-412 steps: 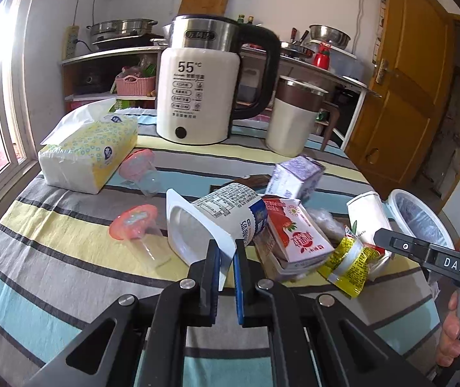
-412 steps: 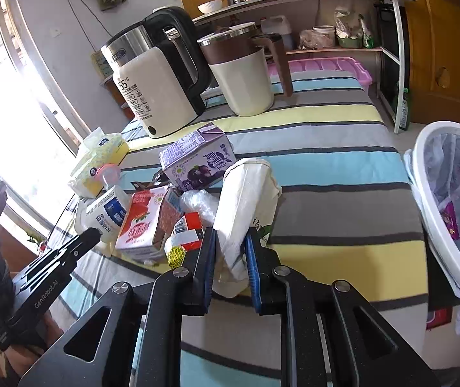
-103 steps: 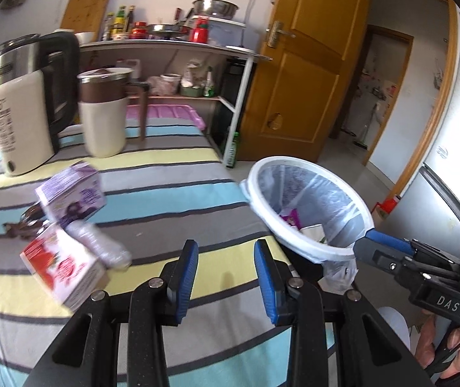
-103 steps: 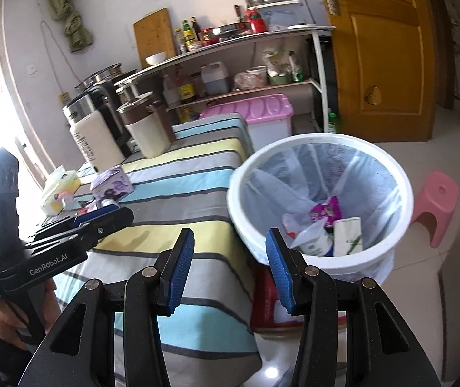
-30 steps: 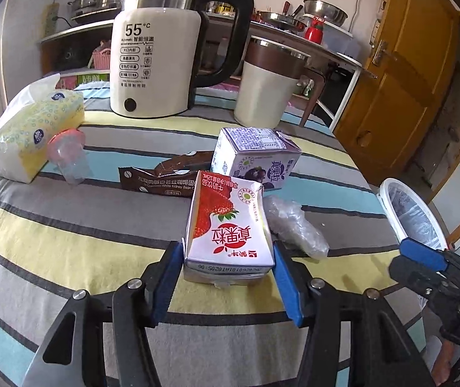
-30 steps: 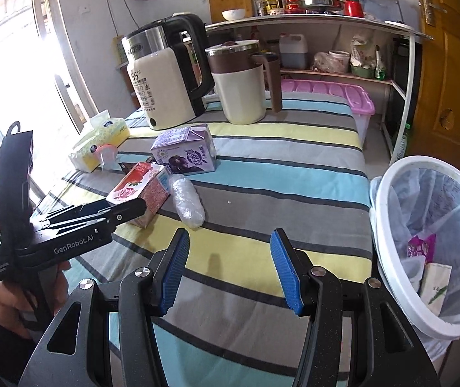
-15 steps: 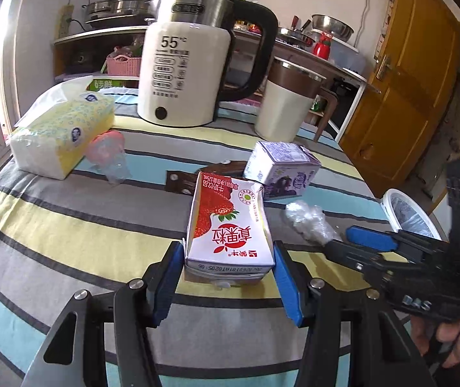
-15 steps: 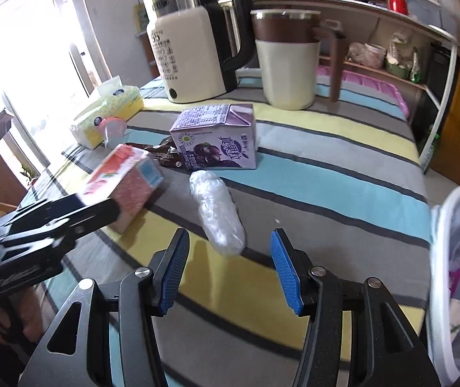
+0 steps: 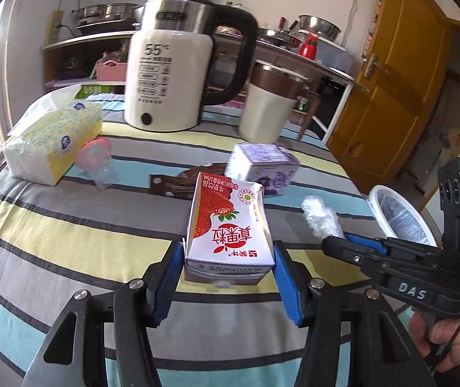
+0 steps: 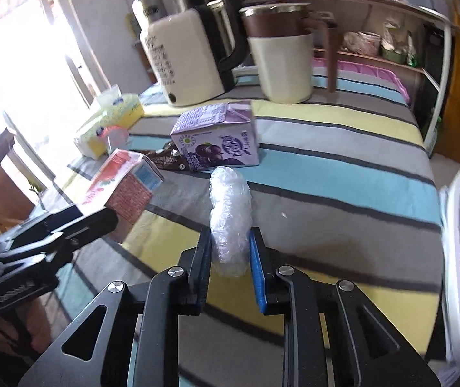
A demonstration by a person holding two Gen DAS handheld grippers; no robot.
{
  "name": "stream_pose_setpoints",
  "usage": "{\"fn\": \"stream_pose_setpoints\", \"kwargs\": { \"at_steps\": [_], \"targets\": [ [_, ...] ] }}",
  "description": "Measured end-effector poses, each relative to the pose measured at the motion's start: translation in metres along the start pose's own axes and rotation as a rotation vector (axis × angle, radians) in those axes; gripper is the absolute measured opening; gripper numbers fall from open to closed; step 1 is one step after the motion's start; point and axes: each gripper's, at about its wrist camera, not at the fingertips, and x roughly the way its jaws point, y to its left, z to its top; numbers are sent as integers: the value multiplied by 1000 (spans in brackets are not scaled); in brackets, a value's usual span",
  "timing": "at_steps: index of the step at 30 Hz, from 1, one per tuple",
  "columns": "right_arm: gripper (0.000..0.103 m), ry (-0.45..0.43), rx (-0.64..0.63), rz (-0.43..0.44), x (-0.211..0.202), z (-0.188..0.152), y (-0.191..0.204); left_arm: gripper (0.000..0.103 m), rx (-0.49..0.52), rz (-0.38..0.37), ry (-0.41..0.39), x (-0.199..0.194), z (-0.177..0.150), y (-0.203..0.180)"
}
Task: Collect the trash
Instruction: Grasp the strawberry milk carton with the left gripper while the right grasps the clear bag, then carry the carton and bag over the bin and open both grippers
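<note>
Ahead of both my grippers stretches the striped tablecloth (image 9: 68, 225), and it carries everything I am working through. Farthest out from my tools stand the white kettle (image 9: 168, 74) and the cream jug with its brown lid (image 9: 270, 103); they belong here, so I leave them alone. Off to my right, past the table edge and lower down, is the white bin (image 10: 455, 225), close enough that I judge a short swing will carry trash over it. Out to the left of my left gripper lies the yellow tissue pack (image 9: 52, 135), not trash either.

Nearer in, beyond both sets of fingers, the purple carton (image 10: 220, 138) lies on its side with a brown wrapper (image 9: 178, 187) beside it; those wait their turn.

My left gripper (image 9: 228, 277) has the red strawberry carton (image 9: 230, 225) between its blue pads, base toward me. The pads look pressed against its sides, and I read it as clamped, taken across its narrow width so the box cannot twist.

My right gripper (image 10: 230, 258) is closing on the crumpled clear plastic wrap (image 10: 230, 216), which lies lengthwise between the fingers. Both pads already touch its near end; being soft, it should crush and need a tight squeeze.
</note>
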Motion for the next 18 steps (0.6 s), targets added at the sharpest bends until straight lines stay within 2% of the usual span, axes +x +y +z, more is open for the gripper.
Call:
{"fn": "stream_pose_setpoints", "kwargs": {
  "at_steps": [7,18],
  "targets": [
    [23,-61,73,-18,-45,-21,-18,55,67,-59,1,-5,-3,-40],
    [23,-157,173,-113,-111,-47,-60,55,191,-177,16,-1,-4,-115]
  ]
}}
